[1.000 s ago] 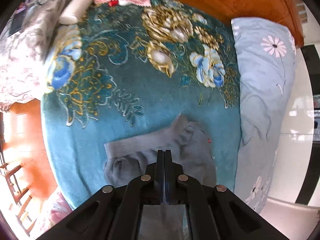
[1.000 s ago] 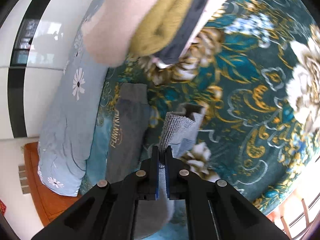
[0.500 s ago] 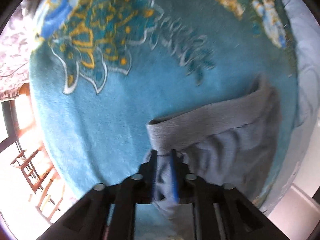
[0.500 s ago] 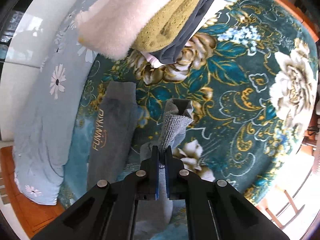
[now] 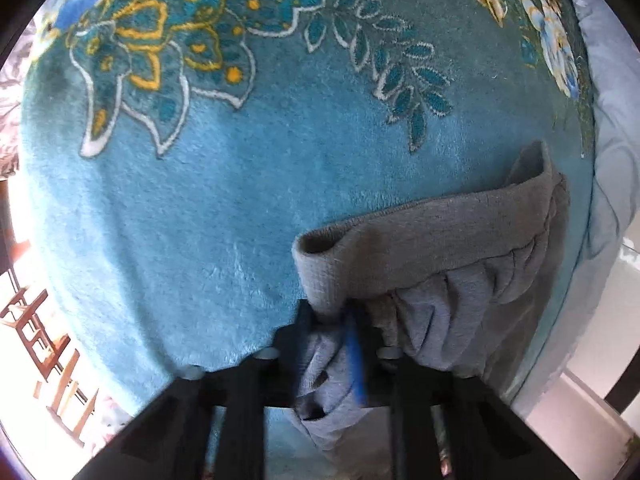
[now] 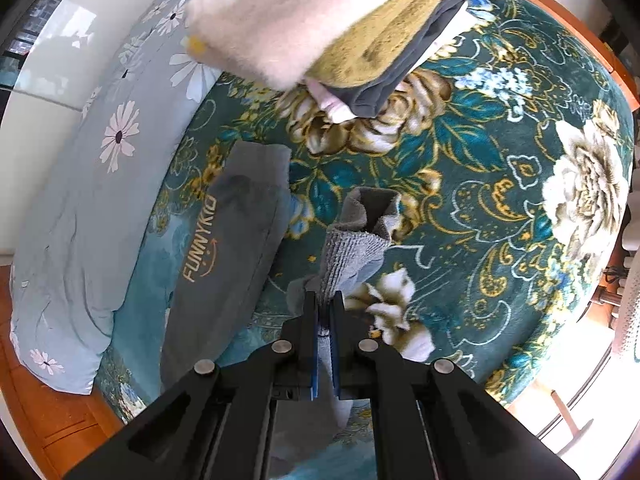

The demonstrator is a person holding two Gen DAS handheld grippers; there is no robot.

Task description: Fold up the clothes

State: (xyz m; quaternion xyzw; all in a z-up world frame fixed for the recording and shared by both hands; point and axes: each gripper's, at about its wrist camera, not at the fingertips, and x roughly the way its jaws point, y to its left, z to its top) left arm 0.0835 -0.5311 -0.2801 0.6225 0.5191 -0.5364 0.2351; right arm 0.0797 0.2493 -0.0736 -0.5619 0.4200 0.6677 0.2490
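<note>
Grey trousers (image 6: 224, 256) printed FUNNYKID lie on the teal floral blanket (image 5: 200, 200). In the left wrist view their ribbed waistband (image 5: 440, 232) curls over near the bed's edge. My left gripper (image 5: 330, 316) points down close over the blanket, its jaws closing with a bunched corner of that waistband between them. In the right wrist view my right gripper (image 6: 324, 300) is shut on the ribbed cuff (image 6: 352, 240) of one trouser leg. That cuff stands up from the blanket, folded over beside the other leg.
A stack of folded clothes (image 6: 360, 32), fluffy cream on olive and dark grey, sits at the far side of the bed. A pale blue daisy-print quilt (image 6: 80, 184) runs along one edge, with the wooden bed frame (image 6: 60, 420) beyond. Wooden slats (image 5: 36, 340) show past the blanket's edge.
My left gripper dropped down close to the blanket, opened, and has drawn in around the waistband corner. The right gripper shifted a little across the bed, still gripping the cuff.
</note>
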